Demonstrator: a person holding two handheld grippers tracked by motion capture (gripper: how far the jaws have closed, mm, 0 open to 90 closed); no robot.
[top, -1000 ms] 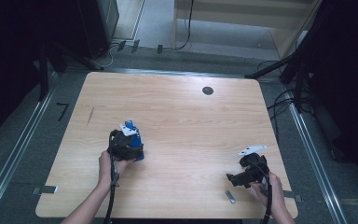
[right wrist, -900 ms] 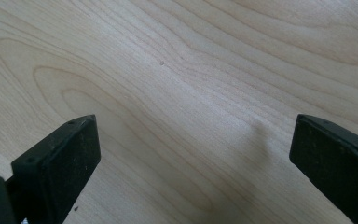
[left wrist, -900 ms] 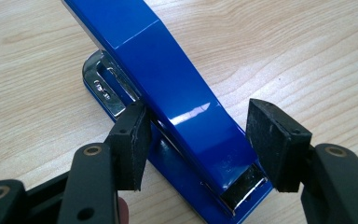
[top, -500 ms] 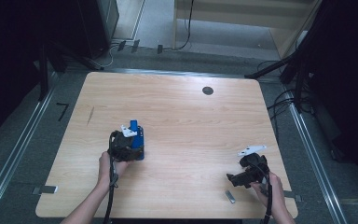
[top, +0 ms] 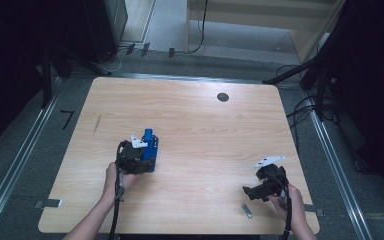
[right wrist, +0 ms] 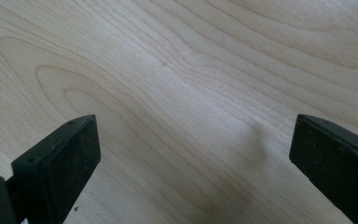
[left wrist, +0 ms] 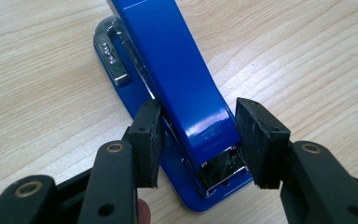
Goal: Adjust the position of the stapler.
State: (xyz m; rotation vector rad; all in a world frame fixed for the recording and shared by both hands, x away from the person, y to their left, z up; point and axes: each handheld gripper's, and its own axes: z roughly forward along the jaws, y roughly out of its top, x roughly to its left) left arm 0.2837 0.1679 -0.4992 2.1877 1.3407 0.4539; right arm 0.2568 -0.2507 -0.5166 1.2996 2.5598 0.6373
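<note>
Two grippers work over the wooden desk (top: 190,115). The left gripper (top: 139,155) sits at the blue stapler (top: 149,148), which lies left of the desk's middle, nearer the near edge than the far one. Compared with a second ago, its jaws have just been closing around the stapler's hinge end: in the left gripper view the stapler (left wrist: 177,79) lies flat between the two black pads. The pad on the left of that view is tight beside the stapler's base, while a narrow gap remains between the other pad and the blue top arm, so the jaws stand narrow without pinching it. The stapler itself lies where it lay in the earlier high view, and the left hand (top: 112,180) has kept its place.

Near the desk's near right corner the right gripper (top: 260,189) is unchanged since then, its jaws spread wide over bare wood. A small grey metal piece (top: 247,210) lies just beside it, close to the near edge, as before.
</note>
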